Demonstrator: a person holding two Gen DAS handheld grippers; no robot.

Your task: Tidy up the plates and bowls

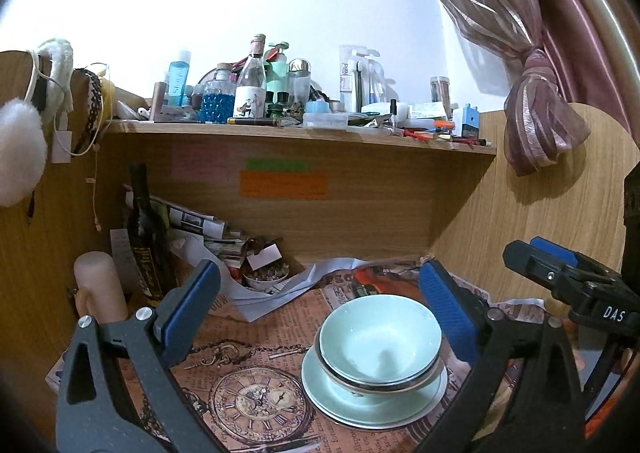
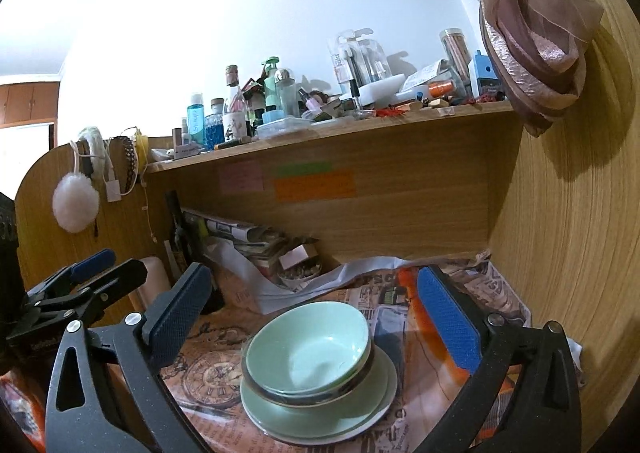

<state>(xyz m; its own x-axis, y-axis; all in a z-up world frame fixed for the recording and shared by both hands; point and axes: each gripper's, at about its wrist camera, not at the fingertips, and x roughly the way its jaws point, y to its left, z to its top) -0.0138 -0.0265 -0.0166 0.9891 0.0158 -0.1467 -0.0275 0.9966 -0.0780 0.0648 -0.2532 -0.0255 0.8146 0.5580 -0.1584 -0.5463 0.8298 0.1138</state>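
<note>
Pale green bowls (image 1: 380, 337) (image 2: 308, 345) sit nested on stacked pale green plates (image 1: 360, 405) (image 2: 280, 413), all resting on the newspaper-covered desk. My left gripper (image 1: 320, 313) stands open, its blue pads wide apart, the stack lying below and between them, untouched. My right gripper (image 2: 316, 313) is open too, with nothing in its jaws; the stack lies below, between its pads. The right gripper's tip (image 1: 532, 257) shows at the right edge of the left wrist view. The left gripper's tip (image 2: 96, 265) shows at the left edge of the right wrist view.
A cluttered shelf (image 1: 304, 133) of bottles runs above the desk. Papers, a dark bottle (image 1: 144, 229) and a small dish of bits (image 1: 266, 277) crowd the back left corner. A cream cylinder (image 1: 100, 285) stands at left. Wooden side panels (image 2: 560, 237) close in the desk.
</note>
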